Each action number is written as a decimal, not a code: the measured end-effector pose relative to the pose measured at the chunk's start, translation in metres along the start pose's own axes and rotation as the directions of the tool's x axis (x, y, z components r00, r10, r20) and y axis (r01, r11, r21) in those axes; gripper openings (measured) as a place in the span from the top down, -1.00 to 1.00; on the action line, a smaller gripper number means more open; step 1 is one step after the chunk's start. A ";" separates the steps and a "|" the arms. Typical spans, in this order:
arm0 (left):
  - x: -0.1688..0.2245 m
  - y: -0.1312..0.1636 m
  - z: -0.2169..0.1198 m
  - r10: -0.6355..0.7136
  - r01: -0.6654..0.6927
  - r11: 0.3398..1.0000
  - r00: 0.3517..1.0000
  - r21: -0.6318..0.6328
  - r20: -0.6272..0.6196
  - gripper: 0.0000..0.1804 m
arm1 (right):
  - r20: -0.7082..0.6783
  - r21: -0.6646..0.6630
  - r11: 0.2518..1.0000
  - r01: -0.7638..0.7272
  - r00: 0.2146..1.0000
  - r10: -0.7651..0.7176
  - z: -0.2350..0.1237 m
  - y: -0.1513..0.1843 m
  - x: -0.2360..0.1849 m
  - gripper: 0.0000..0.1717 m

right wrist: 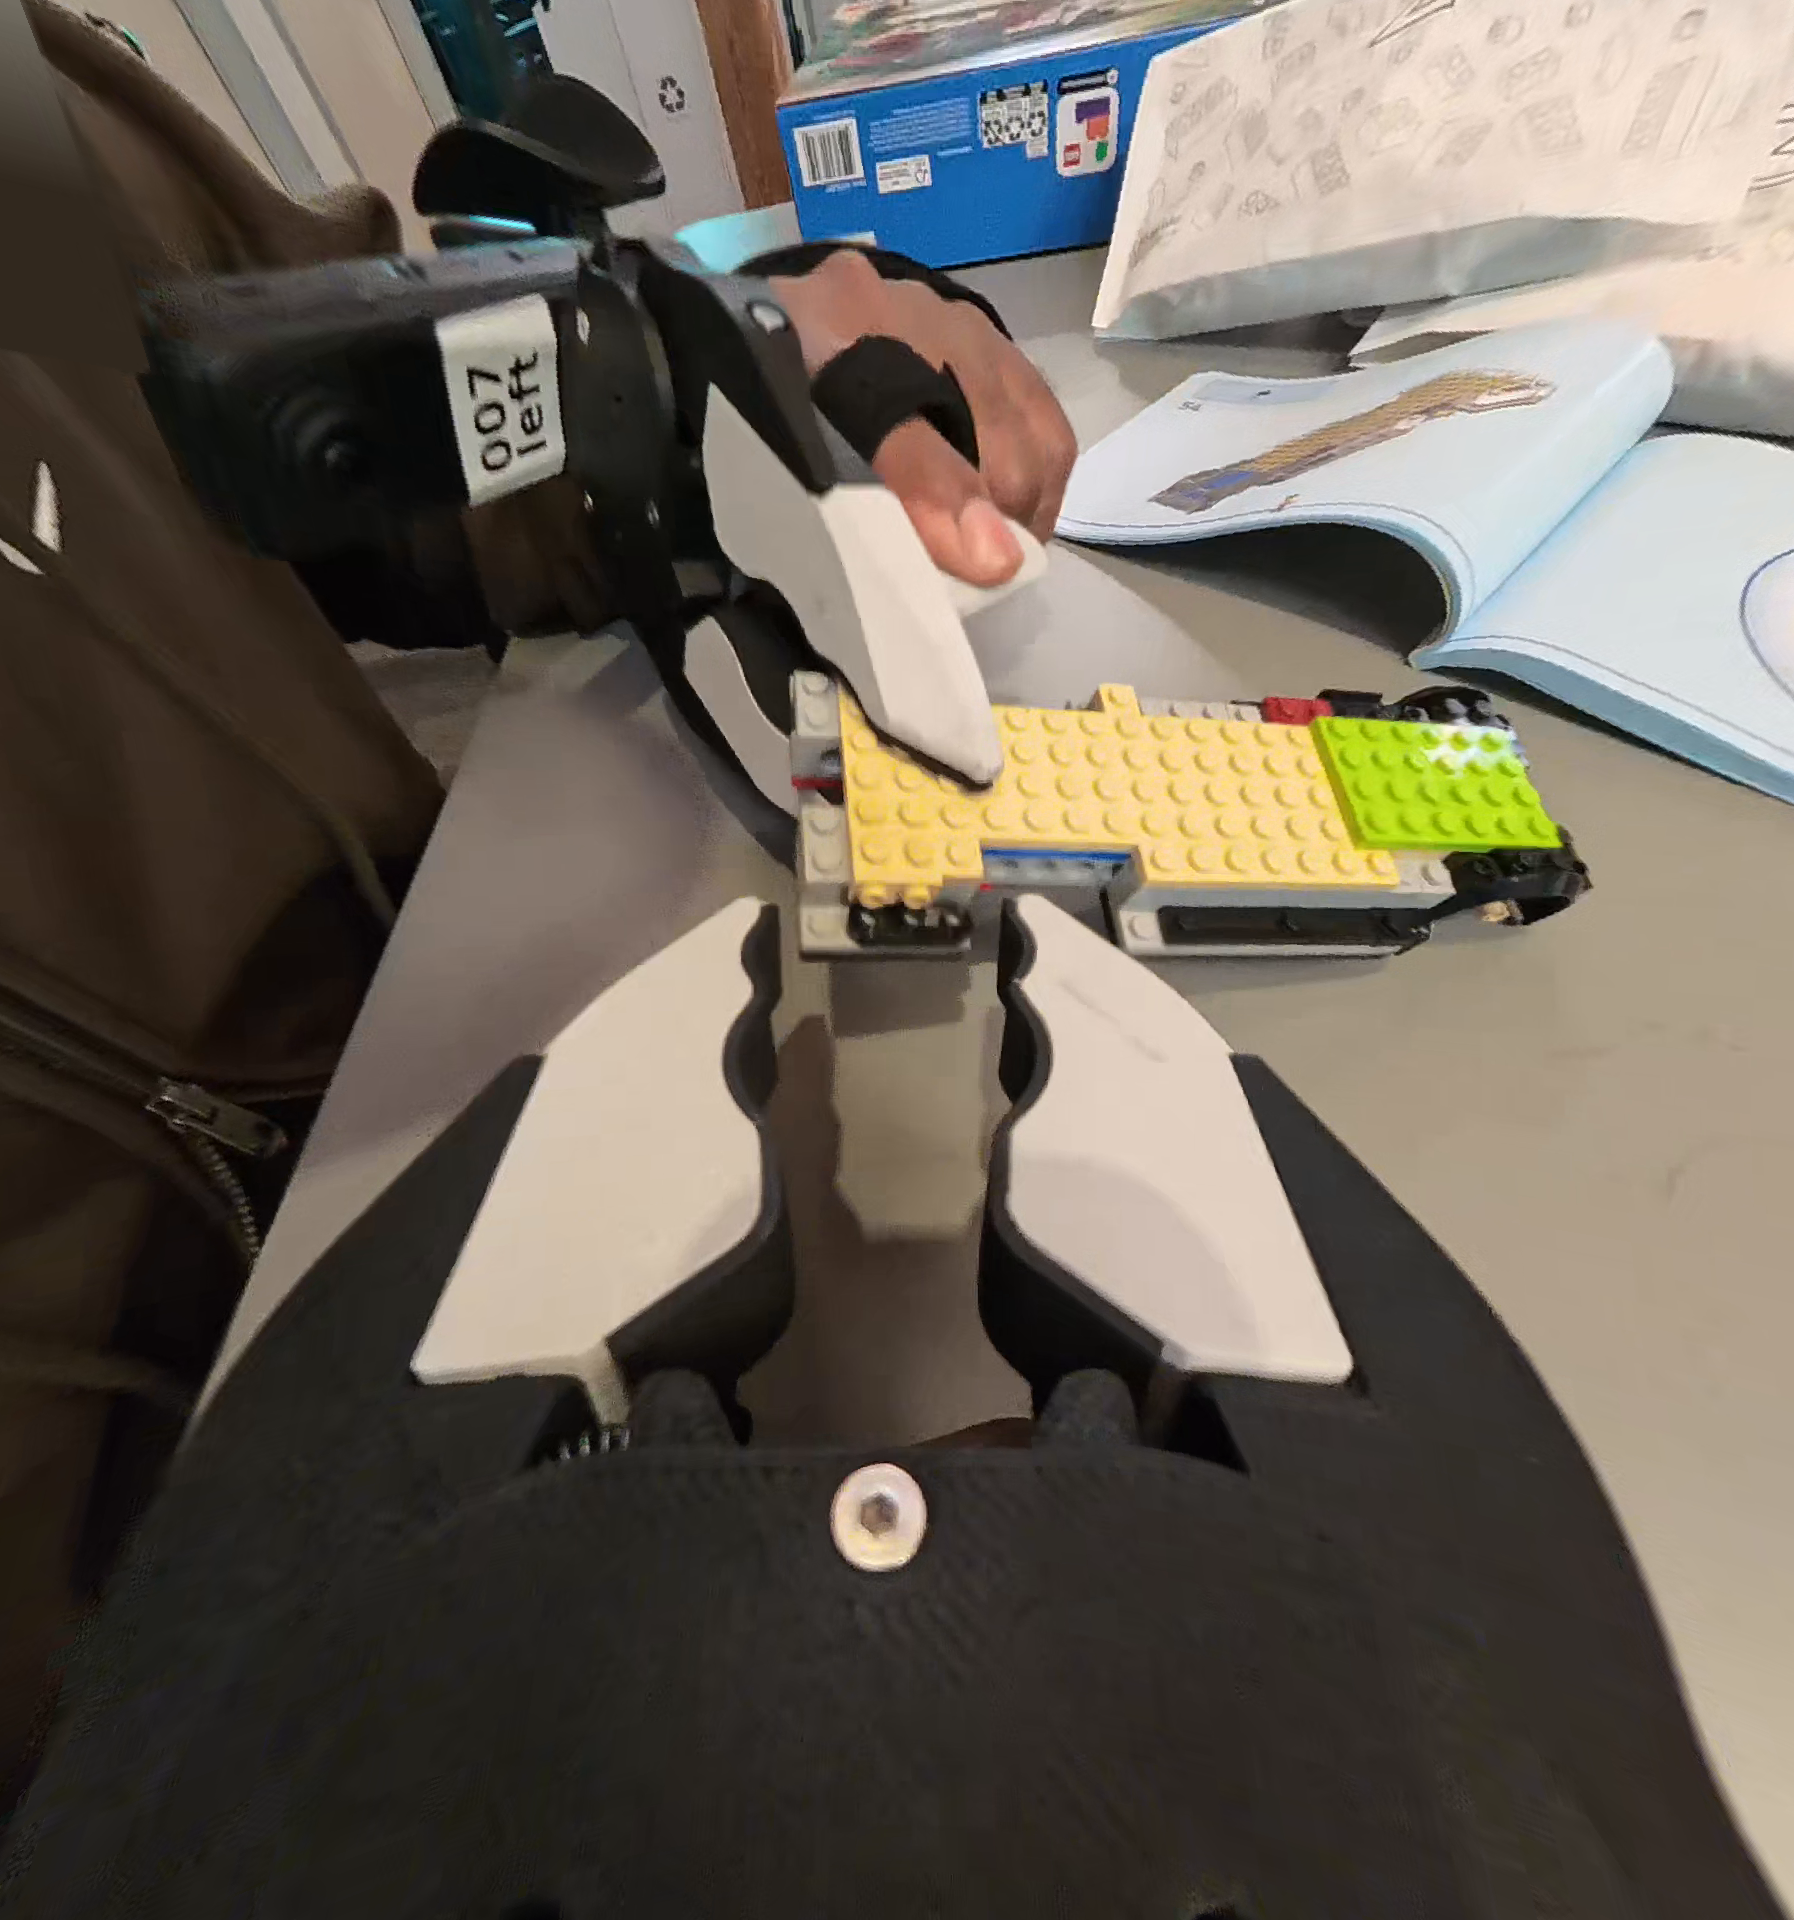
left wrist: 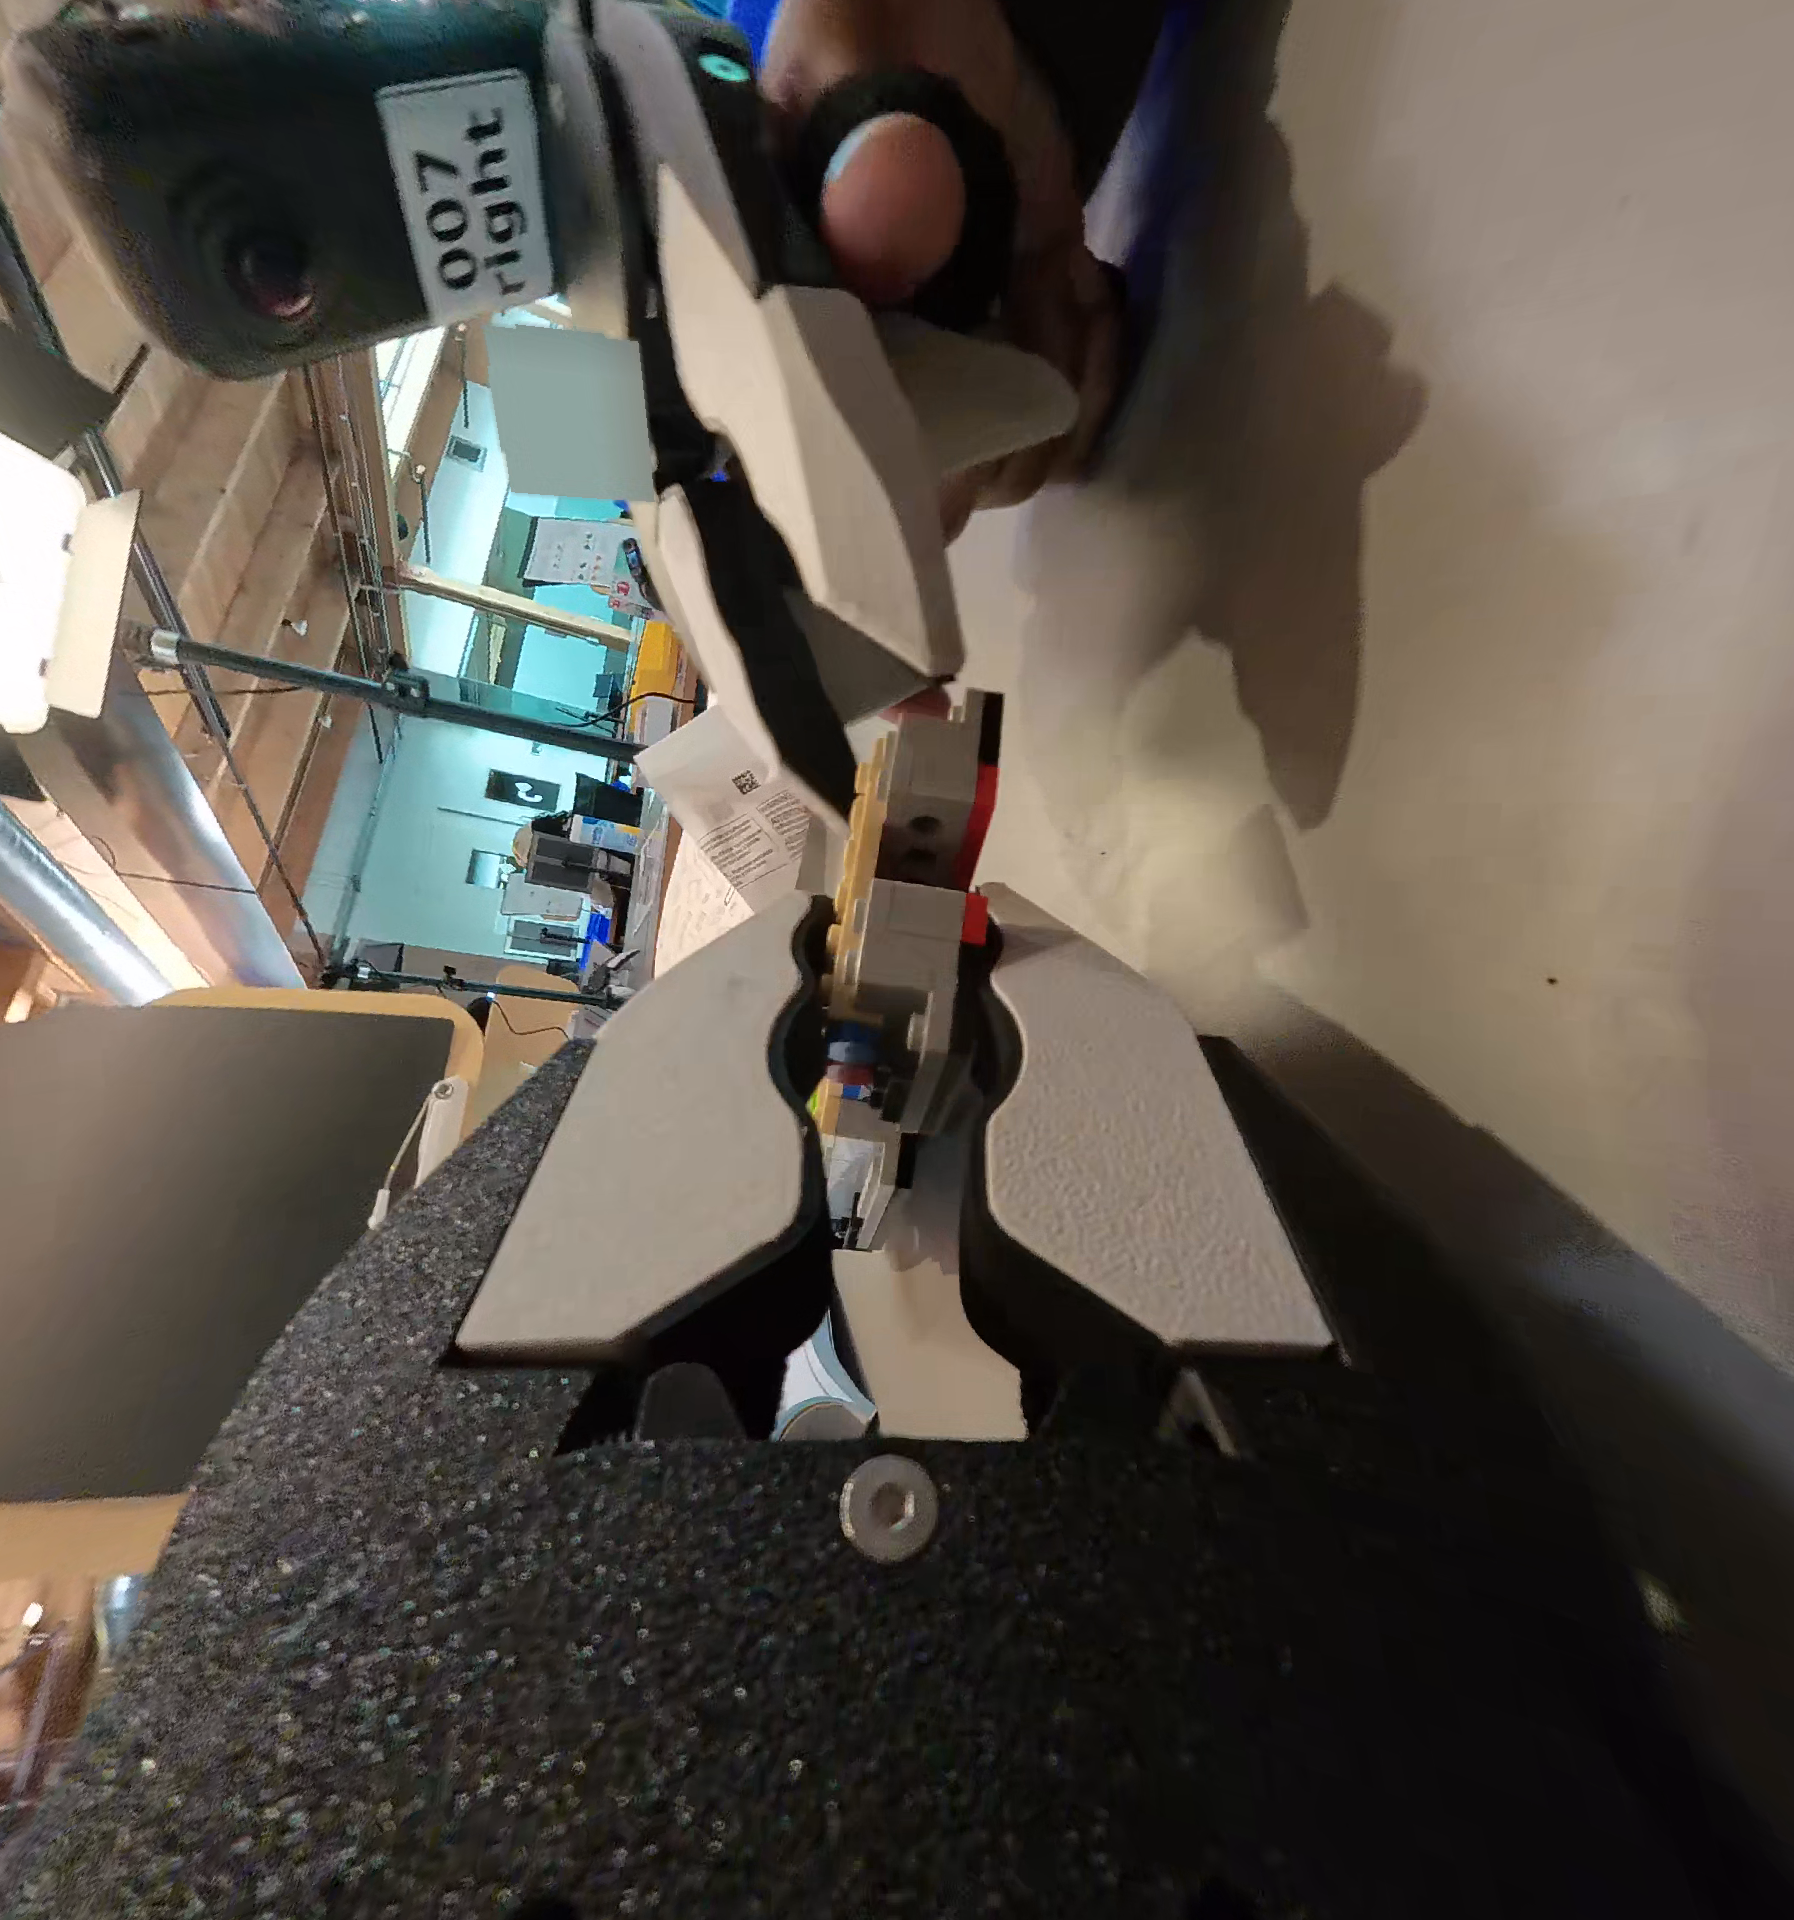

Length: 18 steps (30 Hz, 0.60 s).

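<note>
Left wrist view: The left gripper (left wrist: 898, 997) is closed on one end of a brick model (left wrist: 908, 935). The tan plate side bears on one finger (left wrist: 685, 1122) and the grey and red side on the other. The model stands on edge in this view, beside the table (left wrist: 1547, 520). The right gripper (left wrist: 872, 717) comes in from above with its camera and a hand (left wrist: 903, 197) behind it. Its tips are near the far end of the model; contact cannot be told here.

Right wrist view: The right gripper (right wrist: 882, 935) is open wide and holds nothing. Its tips stand just short of the model's near edge (right wrist: 903, 920), either side of a black part. The model (right wrist: 1132, 800) lies flat on the table (right wrist: 1392, 1195), tan plate up, with a green plate (right wrist: 1433, 790) and black parts at the far end. The left gripper (right wrist: 934, 748) holds the model's left end, upper finger on the studs. An open booklet (right wrist: 1444, 499), a blue box (right wrist: 955, 135) and a paper bag (right wrist: 1444, 156) lie beyond.

Risks: The left grip takes one end only. A push from the right gripper may pivot the model about that grip or split the plates. Closing on the small black part may pull it loose. A sideways slide may carry the far end into the booklet.
</note>
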<state>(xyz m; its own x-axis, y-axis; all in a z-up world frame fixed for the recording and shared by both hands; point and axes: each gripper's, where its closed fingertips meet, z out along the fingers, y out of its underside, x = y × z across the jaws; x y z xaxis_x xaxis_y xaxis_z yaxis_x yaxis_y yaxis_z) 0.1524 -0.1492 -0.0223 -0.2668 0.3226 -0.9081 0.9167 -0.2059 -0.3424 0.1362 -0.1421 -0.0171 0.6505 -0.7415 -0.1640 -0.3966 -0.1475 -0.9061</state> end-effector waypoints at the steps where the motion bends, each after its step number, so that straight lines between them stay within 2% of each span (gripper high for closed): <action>1: 0.003 -0.001 0.001 0.024 -0.024 1.000 1.000 -0.006 -0.006 0.74 | 0.010 0.000 1.000 -0.010 1.000 0.010 0.002 0.000 -0.002 0.52; 4: 0.007 -0.002 0.004 0.068 -0.068 0.998 0.998 -0.016 -0.012 0.74 | -0.006 -0.072 0.997 -0.011 1.000 0.010 0.008 0.009 -0.003 0.49; 7: 0.010 -0.003 0.006 0.085 -0.086 0.996 0.996 -0.026 -0.019 0.74 | -0.048 -0.104 0.995 0.004 0.999 -0.009 0.011 0.013 -0.001 0.59; 18: 0.023 -0.003 0.010 0.175 -0.177 0.983 0.983 -0.047 -0.052 0.74 | -0.061 -0.241 0.969 -0.046 0.998 0.032 0.020 0.033 -0.002 0.56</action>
<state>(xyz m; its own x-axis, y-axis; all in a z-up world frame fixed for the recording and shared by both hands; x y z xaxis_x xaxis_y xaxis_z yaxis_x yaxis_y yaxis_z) 0.1403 -0.1506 -0.0444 -0.0863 0.3296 -0.9402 0.9624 -0.2163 -0.1642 0.1350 -0.1326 -0.0544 0.5969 -0.7842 -0.1695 -0.5709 -0.2667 -0.7765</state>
